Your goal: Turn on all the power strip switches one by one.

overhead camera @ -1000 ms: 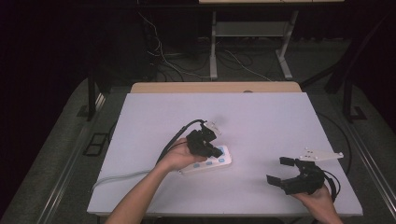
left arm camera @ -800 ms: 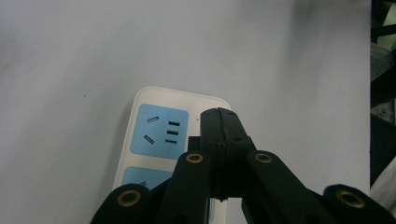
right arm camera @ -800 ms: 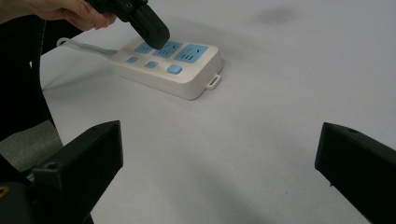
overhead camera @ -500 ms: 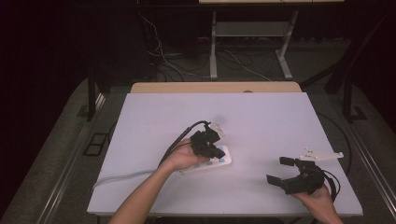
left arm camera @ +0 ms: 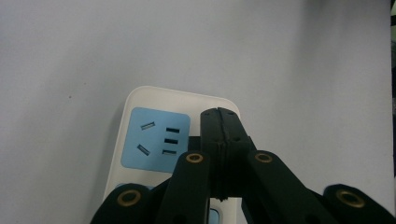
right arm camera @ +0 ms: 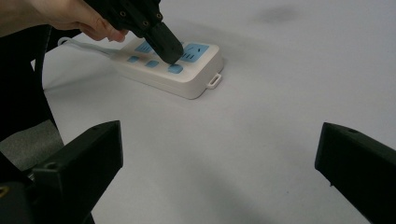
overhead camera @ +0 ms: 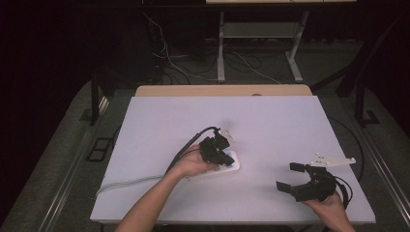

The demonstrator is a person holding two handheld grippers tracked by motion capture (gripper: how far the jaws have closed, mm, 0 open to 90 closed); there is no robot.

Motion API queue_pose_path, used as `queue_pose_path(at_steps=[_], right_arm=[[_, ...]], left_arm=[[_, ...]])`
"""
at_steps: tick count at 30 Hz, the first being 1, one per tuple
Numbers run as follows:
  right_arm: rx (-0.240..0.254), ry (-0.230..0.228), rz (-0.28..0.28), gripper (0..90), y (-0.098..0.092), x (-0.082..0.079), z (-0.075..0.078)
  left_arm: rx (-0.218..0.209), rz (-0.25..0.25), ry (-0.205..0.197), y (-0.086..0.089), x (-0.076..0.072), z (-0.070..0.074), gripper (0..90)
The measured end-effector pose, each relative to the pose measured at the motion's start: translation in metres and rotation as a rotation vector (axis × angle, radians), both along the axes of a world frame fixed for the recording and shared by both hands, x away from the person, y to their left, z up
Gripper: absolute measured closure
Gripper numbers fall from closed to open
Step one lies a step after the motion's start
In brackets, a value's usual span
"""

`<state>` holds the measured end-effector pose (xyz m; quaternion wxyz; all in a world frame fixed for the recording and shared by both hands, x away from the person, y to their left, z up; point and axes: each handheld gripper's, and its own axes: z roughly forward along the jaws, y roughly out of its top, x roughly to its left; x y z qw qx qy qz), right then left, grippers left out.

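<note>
Matte black right gripper [overhead camera: 291, 177] near the table's right edge, jaws spread wide and empty, smooth white table [overhead camera: 270, 121], left gripper [overhead camera: 226, 155] jaws pressed together, tip on a blue button of the rounded white power strip [overhead camera: 234, 166] mid-table

Left gripper [overhead camera: 223, 155]: I log black jaws on flat black link arms, with brass-coloured rivets at the pivots.
Left gripper plate: pale grey, three-cornered, at the far side of the body.
Left gripper cable: black near the body, grey where it trails off to the near left.
Right gripper [overhead camera: 289, 177]: I log a black body and blocky black jaw tips.
Right gripper plate: pale grey, three-cornered, with small dark holes.
Right gripper cable: black, looping to the right.
Sleeves: none; both forearms bare.
</note>
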<state>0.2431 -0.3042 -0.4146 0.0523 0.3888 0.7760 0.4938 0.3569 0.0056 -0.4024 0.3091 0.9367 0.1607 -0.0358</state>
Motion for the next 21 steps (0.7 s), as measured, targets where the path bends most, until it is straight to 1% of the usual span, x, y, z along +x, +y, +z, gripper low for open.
queue_pose_path(at_steps=[2,7,9,10,13,17,21], right_arm=[[-0.001,0.000,0.000,1.0,0.0000,-0.0001,0.0001],[0.001,0.000,-0.001,1.0,-0.0003,-0.0001,0.0000],[0.000,-0.001,0.000,1.0,-0.0002,-0.0001,0.0000],[0.000,-0.001,0.000,1.0,-0.0001,-0.0002,0.0001],[0.000,-0.001,0.001,1.0,0.0000,-0.0003,0.0000],[0.002,-0.001,0.000,1.0,-0.0004,-0.0005,0.0002],[0.001,-0.002,0.001,1.0,-0.0005,-0.0004,0.0000]], left_arm=[[0.007,0.000,0.002,-0.0006,-0.0001,-0.0012,89.6],[-0.008,0.004,0.013,0.0004,0.0006,-0.0028,89.6],[-0.018,0.000,0.030,0.0008,0.0007,-0.0038,89.6],[-0.020,0.001,0.032,0.0011,0.0010,-0.0041,89.6],[-0.019,0.003,0.031,0.0013,0.0026,-0.0047,89.6],[-0.024,0.010,0.048,0.0022,0.0048,-0.0059,89.7],[-0.020,0.008,0.051,0.0019,0.0054,-0.0066,89.8]])
